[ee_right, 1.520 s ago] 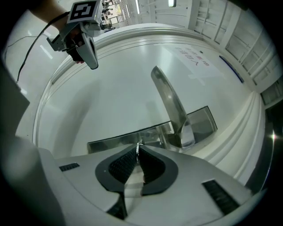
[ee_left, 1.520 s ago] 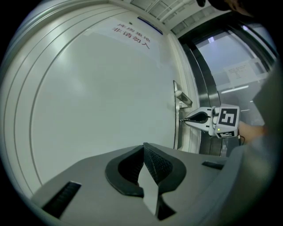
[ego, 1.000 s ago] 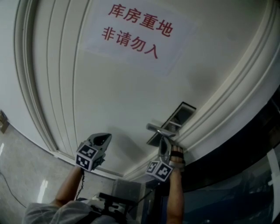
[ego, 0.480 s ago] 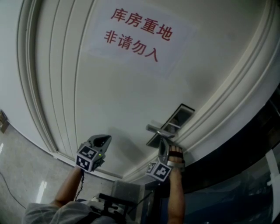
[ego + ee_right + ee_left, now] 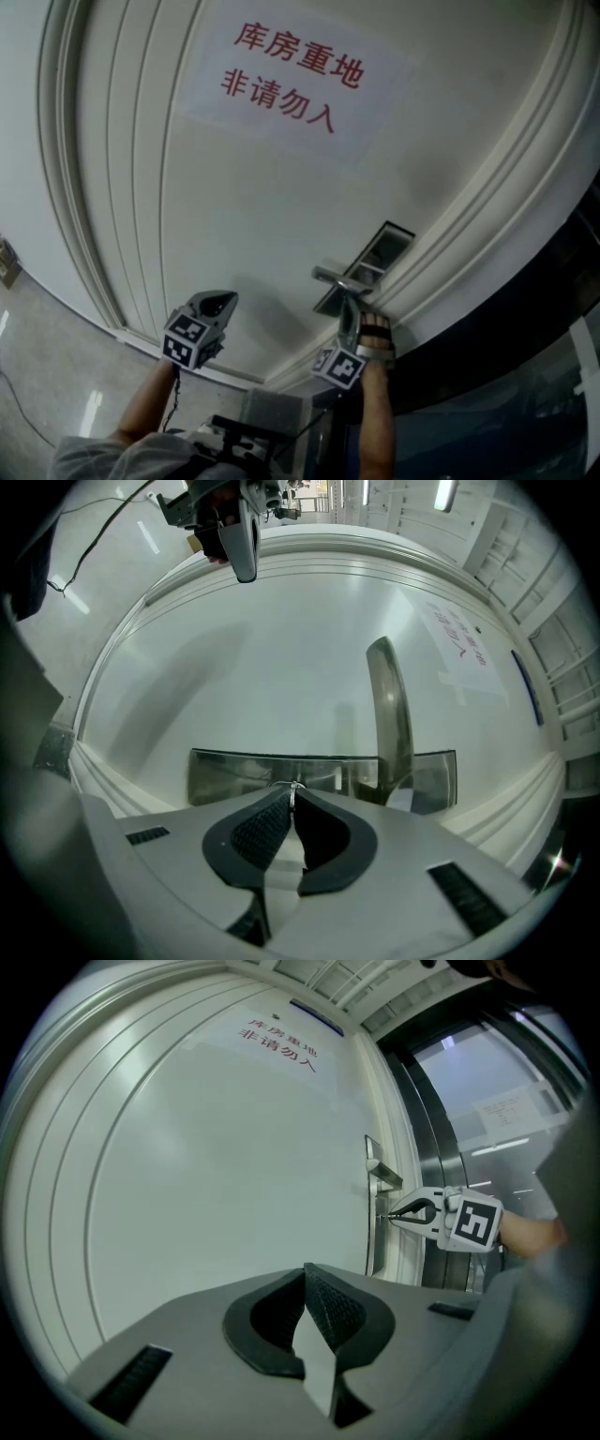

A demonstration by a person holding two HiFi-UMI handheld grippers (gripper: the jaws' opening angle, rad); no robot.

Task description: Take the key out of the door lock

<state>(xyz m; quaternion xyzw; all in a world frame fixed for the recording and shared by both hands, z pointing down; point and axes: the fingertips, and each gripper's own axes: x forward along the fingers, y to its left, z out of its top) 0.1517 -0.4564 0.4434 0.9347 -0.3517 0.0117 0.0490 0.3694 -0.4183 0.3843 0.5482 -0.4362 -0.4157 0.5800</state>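
Observation:
A steel lock plate (image 5: 373, 259) with a lever handle (image 5: 336, 277) is set near the right edge of a white door (image 5: 262, 206). My right gripper (image 5: 350, 306) points at the plate just below the handle. In the right gripper view its jaws have just closed a little further, and the right gripper (image 5: 293, 790) is shut on the small metal key (image 5: 292, 785) that sticks out of the plate (image 5: 225, 775), beside the handle (image 5: 389, 714). My left gripper (image 5: 217, 298) hangs apart to the left, off the door. The left gripper (image 5: 305, 1271) is shut on nothing.
A paper sign (image 5: 291, 70) with red characters is stuck high on the door. Raised mouldings (image 5: 70, 187) frame the door panel. A dark glass and metal frame (image 5: 441, 1119) stands right of the door edge. Grey floor (image 5: 47, 375) lies at the lower left.

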